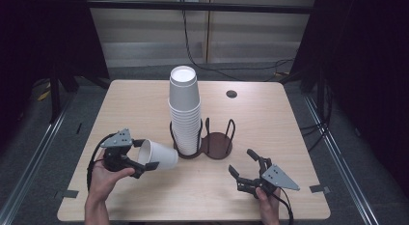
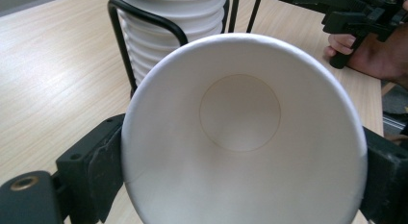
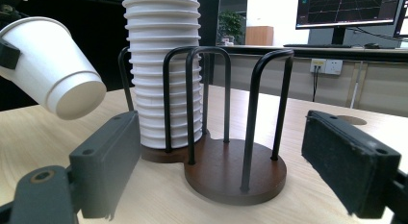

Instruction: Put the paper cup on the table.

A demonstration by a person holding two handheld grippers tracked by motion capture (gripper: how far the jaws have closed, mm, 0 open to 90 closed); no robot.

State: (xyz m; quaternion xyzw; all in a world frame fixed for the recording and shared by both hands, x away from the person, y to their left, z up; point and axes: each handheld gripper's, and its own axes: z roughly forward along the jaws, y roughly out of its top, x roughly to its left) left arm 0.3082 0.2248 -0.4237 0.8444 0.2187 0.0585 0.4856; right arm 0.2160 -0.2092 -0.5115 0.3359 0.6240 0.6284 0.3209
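Jaws of the left gripper (image 1: 140,160) are clamped on a single white paper cup (image 1: 159,156), pinching it near the rim from both sides, mouth toward the hand, base pointing at the cup holder (image 1: 202,143). It hangs tilted above the table (image 1: 270,114), just left of the holder. Thin paper, very light, easily crushed, so I'd say a gentle squeeze by the stiffer rim is right. Holder's left bay carries the tall cup stack (image 1: 184,109); its right bay sits bare. Right gripper (image 1: 243,169) waits open and empty, near the holder's right side.
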